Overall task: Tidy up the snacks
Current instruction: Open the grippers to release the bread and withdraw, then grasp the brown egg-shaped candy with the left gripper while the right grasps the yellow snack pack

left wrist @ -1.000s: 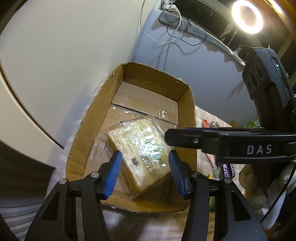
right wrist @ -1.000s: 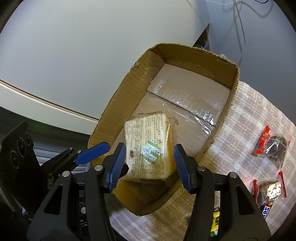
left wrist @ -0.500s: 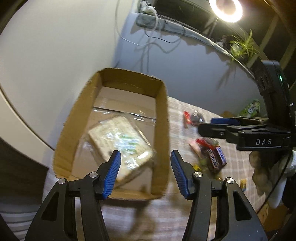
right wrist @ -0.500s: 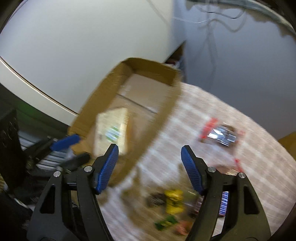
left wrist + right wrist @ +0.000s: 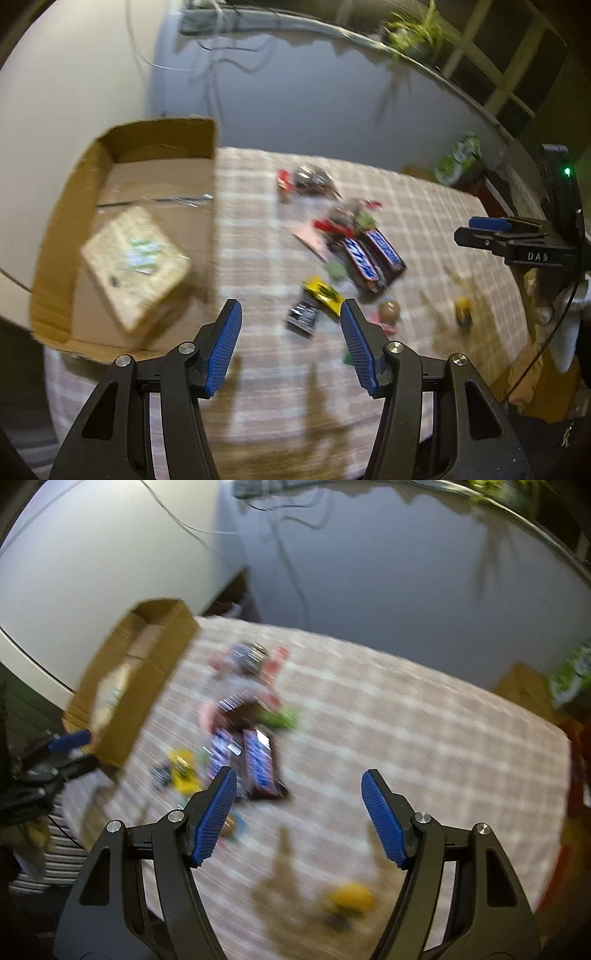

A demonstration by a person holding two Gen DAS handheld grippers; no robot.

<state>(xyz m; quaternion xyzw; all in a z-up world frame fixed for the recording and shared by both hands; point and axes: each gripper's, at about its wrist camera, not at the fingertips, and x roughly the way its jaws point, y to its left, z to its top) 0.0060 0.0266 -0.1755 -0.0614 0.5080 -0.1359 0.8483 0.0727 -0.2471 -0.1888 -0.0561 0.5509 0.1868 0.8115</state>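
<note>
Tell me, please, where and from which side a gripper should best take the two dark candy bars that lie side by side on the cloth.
Probably take one candy bar at a time, across its narrow width near the middle, coming from above. Both lie flat on the cloth, touching along their long sides, so a finger must wedge between them or start on the outer bar. The right gripper, open, is nearest.

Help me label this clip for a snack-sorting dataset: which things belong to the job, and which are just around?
Job:
brown cardboard box
tan wrapped cracker pack, inside the box
two blue-lettered chocolate bars
yellow candy packet
loose wrapped sweets

Just around:
checked tablecloth
green potted plant
dangling cables
</note>
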